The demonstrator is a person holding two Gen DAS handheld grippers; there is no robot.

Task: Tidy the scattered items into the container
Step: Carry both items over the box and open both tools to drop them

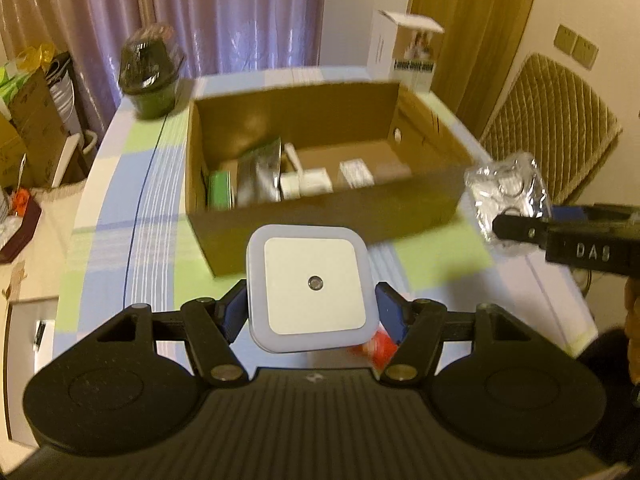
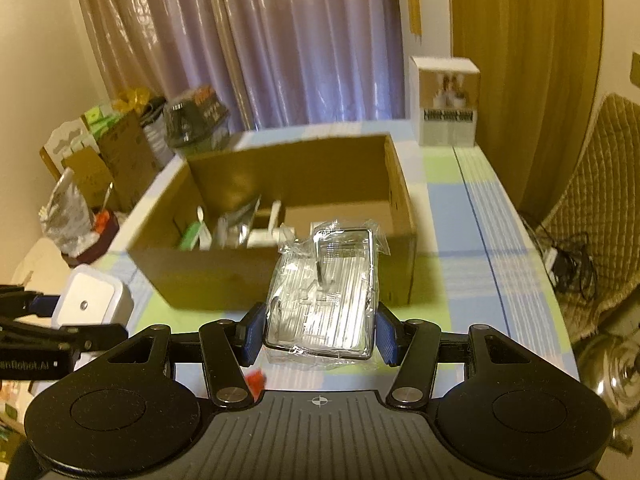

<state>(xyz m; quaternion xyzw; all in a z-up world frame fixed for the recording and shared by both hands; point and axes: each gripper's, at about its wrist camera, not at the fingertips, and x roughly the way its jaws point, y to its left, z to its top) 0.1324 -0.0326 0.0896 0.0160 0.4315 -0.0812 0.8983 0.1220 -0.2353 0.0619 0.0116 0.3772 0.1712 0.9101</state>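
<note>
Matt cardboard box (image 1: 320,216), glossy plastic wrap (image 2: 324,296)

Left gripper (image 1: 311,307): black body, blue pads (image 1: 234,312) (2), silver screws.

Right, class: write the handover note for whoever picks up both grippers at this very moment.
Left hand-held gripper: shut on the white night light, held short of the cardboard box.
Right hand-held gripper: shut on the plastic-wrapped clear case, also short of the box.
Done: several items already lie in the box.
Left: drop both in; a small red item remains on the table.
</note>
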